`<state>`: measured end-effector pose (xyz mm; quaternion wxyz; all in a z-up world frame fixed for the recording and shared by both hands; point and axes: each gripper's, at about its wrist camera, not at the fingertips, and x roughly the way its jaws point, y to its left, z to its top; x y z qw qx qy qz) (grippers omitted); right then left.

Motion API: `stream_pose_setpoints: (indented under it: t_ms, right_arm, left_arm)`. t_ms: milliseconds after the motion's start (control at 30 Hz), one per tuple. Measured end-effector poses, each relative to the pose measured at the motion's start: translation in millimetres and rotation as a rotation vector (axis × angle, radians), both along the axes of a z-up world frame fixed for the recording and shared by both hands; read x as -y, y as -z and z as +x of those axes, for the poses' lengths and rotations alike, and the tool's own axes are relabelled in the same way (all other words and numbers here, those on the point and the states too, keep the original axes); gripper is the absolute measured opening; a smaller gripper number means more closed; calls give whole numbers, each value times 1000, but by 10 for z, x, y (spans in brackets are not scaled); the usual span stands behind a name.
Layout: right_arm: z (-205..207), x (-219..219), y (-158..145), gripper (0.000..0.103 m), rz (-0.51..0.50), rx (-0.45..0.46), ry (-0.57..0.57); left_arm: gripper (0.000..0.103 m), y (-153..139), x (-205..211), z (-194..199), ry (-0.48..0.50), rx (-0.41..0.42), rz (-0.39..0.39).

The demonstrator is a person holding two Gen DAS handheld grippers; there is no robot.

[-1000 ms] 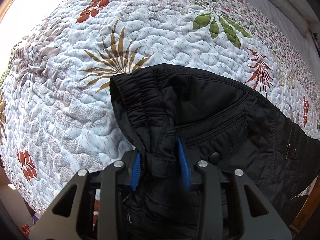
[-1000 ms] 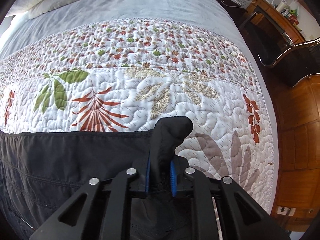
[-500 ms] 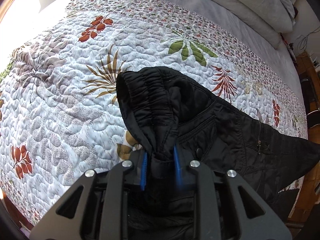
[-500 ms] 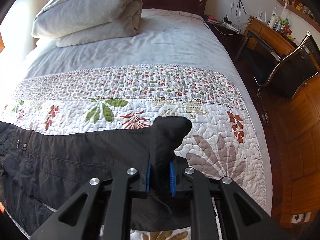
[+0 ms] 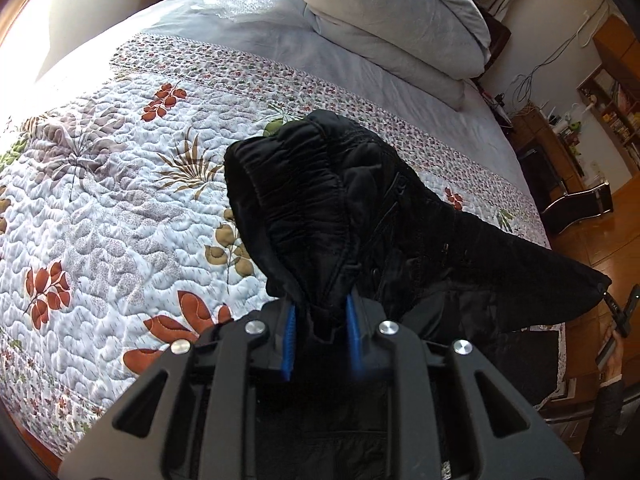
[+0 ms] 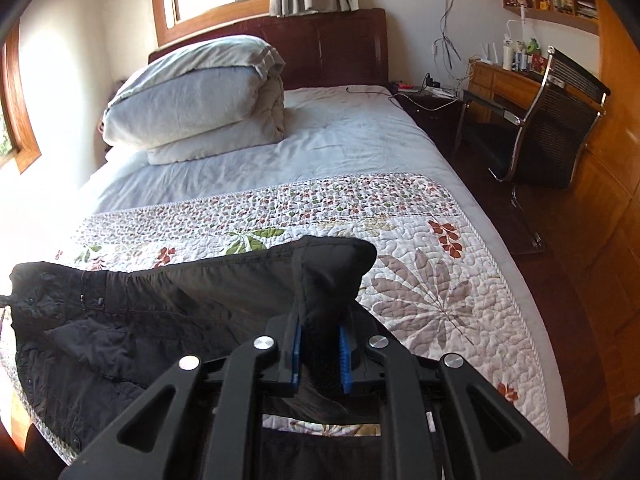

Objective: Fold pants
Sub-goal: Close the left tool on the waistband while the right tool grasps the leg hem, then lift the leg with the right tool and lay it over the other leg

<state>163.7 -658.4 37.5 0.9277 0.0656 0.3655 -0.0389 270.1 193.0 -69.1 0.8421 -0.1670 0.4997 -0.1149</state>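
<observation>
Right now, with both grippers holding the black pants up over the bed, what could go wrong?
1. The left gripper pinches only a bunched bit of the waistband of the pants; the heavy fabric might slip out.
2. The right gripper holds a small fold of the leg end, so the pants could land crooked on the quilt.
3. The middle sags between the grippers and may crease when laid down.

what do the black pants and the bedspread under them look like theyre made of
Pants: probably thin synthetic, nylon-like; matte black with a faint sheen and a gathered elastic waistband. Bedspread: likely quilted cotton, matte; puffy stitched ripples over printed leaves and flowers.
</observation>
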Motion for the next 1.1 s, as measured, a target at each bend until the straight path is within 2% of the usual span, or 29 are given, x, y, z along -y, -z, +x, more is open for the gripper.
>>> stream_pose_setpoints:
  t_ms: [267,600,700,767,833,867,900,933,1000,1067,1100]
  right_arm:
    - [-940,381,253,14,116,37,130]
    - [-1776,509,664,14,219,13,235]
    - [-1909,525,827,14,241,-19,259]
    - [-1963,532,936,14,249,-41,269]
    - [-2002,514,1045,15,241,-75,271]
    - [-2012,494,1101,17,228,-97,271]
    - [-2022,470,1154,32,213,-121,275]
    - [-2044,445,1203,45,203,-140,277]
    - [-2093,385,1284,53,178,-176,281]
    - [-2170,340,1343,57,159,-195,290]
    - [-2209,327,1369,66,153,-209,303]
  left_arm:
    - [20,-31,-243,-794,-5,29,-90]
    - [24,239,-406,-1453,3,16,-93]
    - [31,332,-426,-1584,-1,10,-84]
    - [40,396,-452,-1677,-11,-7,-69]
    - [55,442,-468,-1780,-29,-20,-47]
    - [63,467,-478,-1832,-41,-28,-24]
    - [84,495,-493,-1889,-63,-43,10]
    - [90,507,-499,-1954,-82,-53,42]
    - [91,570,-519,-2070,-83,-81,82]
    - [92,650,-591,-2211,-118,-124,96]
    - [94,685,-637,-2292,-143,-143,93]
